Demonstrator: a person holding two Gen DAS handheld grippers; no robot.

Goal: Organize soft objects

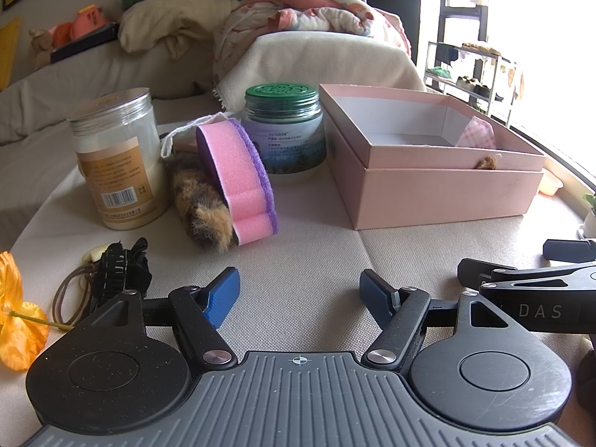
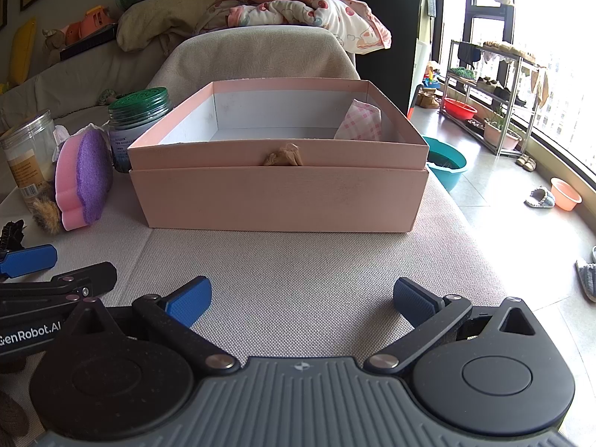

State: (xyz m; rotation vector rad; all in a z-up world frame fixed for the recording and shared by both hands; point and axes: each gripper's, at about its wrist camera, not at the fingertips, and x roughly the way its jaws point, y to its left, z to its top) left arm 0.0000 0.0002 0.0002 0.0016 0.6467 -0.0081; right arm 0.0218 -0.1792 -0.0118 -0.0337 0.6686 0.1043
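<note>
A pink and purple sponge (image 1: 242, 182) leans on a furry brown soft toy (image 1: 203, 208) ahead and left of my left gripper (image 1: 300, 298), which is open and empty above the beige table. The sponge (image 2: 82, 182) also shows at the left of the right wrist view. An open pink box (image 2: 279, 182) stands straight ahead of my right gripper (image 2: 301, 301), which is open and empty. In the box lies a pink checked cloth (image 2: 359, 123). A small tan tuft (image 2: 283, 158) sticks out at its front seam. The box (image 1: 439, 186) is at the right in the left wrist view.
A clear jar of white powder (image 1: 115, 160) and a green-lidded jar (image 1: 285, 134) stand behind the sponge. A black hair clip (image 1: 119, 268), brown hair ties (image 1: 70, 294) and an orange fabric flower (image 1: 15, 309) lie at the left. A sofa with bedding (image 1: 298, 18) is behind. The table's right edge (image 2: 484, 253) drops to the floor.
</note>
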